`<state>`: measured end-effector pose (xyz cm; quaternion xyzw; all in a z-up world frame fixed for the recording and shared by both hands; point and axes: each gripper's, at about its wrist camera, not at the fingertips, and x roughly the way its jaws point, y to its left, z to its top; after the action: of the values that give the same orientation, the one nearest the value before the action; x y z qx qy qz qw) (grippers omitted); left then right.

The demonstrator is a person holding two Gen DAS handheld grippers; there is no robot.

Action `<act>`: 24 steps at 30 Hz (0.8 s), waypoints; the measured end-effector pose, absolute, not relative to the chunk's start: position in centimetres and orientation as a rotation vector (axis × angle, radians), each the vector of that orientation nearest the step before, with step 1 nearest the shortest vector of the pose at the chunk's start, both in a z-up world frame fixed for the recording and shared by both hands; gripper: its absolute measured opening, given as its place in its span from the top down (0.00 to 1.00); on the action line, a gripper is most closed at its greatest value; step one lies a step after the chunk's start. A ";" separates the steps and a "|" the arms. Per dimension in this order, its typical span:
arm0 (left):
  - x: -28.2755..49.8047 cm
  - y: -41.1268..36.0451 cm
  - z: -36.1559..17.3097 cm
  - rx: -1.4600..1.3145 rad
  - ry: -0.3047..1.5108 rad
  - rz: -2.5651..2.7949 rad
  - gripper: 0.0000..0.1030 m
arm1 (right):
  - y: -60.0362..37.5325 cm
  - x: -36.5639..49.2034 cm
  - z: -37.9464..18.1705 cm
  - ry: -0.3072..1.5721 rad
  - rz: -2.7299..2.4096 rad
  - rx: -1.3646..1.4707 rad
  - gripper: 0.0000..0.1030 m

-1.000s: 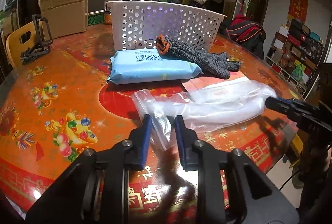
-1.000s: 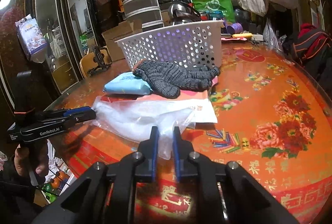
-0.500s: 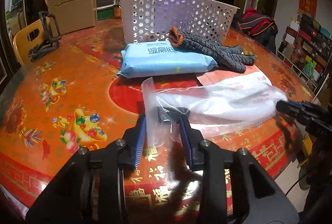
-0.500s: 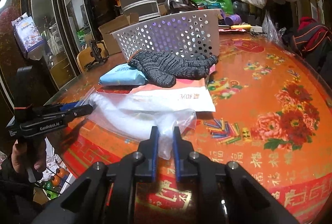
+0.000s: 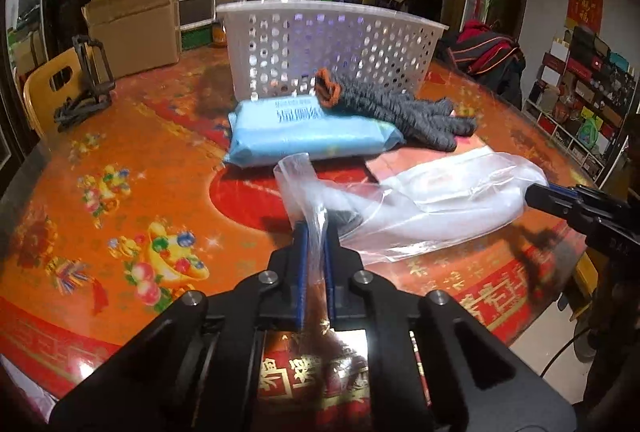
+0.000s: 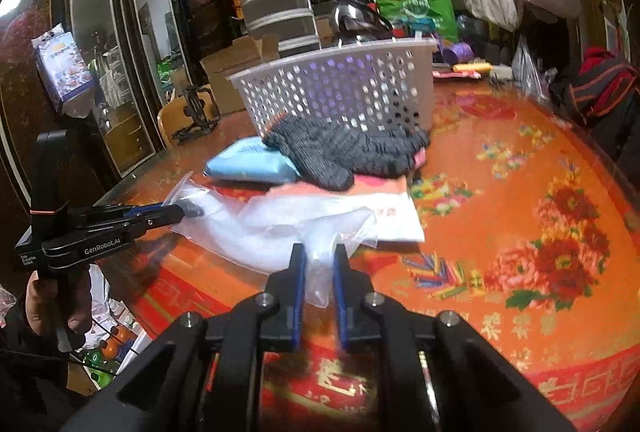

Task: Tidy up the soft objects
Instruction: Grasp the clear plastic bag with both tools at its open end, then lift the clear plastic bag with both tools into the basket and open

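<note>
A clear plastic bag [image 5: 432,200] with white soft stuff inside is held off the red round table [image 5: 120,168] between both grippers. My left gripper [image 5: 315,232] is shut on one end of the bag. My right gripper [image 6: 319,254] is shut on the other end of the bag [image 6: 280,228]. Behind it lie a blue wet-wipe pack [image 5: 308,130], dark knit gloves [image 5: 400,110] with an orange cuff, and a pink-white packet [image 6: 384,200]. A white perforated basket [image 5: 332,48] stands at the back.
A cardboard box [image 5: 132,28] and a black folding stand [image 5: 86,80] sit at the back left of the table. A yellow chair [image 5: 40,88] is at the left edge. Bags hang on the far wall.
My left gripper has closed on the bag's end and lifted it. Both grippers have raised the bag and moved closer to the basket.
</note>
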<state>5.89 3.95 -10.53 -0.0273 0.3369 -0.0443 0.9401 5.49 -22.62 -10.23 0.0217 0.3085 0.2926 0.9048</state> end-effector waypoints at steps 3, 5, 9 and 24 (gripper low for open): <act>5.4 4.5 -8.8 -0.071 0.645 -0.092 0.94 | -22.5 5.2 -8.9 0.606 0.614 0.036 0.89; 5.2 5.0 -7.6 -0.088 0.620 -0.090 0.94 | -22.5 5.1 -7.7 0.582 0.624 0.037 0.89; 5.6 5.6 -5.6 -0.108 0.590 -0.088 0.94 | -22.0 5.2 -5.8 0.544 0.625 0.009 0.89; 18.9 8.0 8.6 -0.153 0.483 -0.087 0.94 | -19.9 15.3 7.1 0.400 0.556 -0.066 0.89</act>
<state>18.92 8.02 8.60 -0.0757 0.2387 -0.0430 0.9672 15.32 -19.86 7.08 -0.0321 0.1960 0.2725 0.9414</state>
